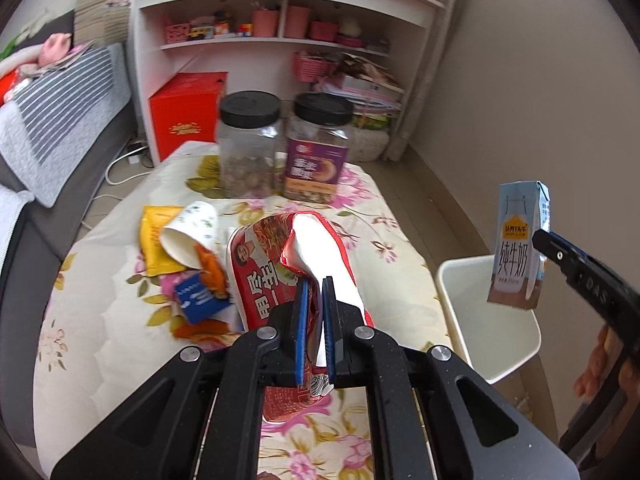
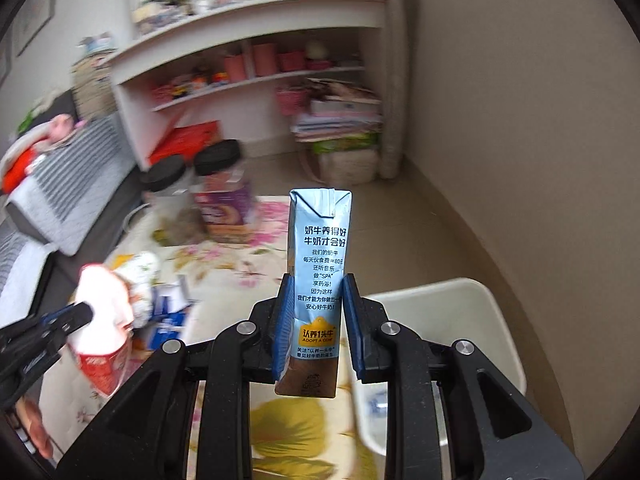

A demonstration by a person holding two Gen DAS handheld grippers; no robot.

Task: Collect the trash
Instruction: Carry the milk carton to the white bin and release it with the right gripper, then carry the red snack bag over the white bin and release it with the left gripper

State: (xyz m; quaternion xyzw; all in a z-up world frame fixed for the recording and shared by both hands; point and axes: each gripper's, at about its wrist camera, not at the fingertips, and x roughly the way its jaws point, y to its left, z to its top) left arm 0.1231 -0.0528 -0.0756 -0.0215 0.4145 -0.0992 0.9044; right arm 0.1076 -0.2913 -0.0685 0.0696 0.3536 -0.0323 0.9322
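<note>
From my station I note the low table under a cream floral quilted cloth (image 1: 392, 256) as the reference surface. A white rectangular plastic bin (image 1: 486, 320) stands on the floor just beside its right edge. On the cloth, at the far end, sit two clear plastic jars with black lids (image 1: 250, 148). My left gripper (image 1: 314, 320) has its blue pads pinched on the torn foil lid of a red instant-noodle tub (image 1: 272, 276), above the table's middle. My right gripper (image 2: 316, 320) clamps a pale-blue milk carton (image 2: 318, 280) upright, over the bin's near rim. Loose wrappers and a paper cup (image 1: 192, 236) lie on the cloth's left half.
</note>
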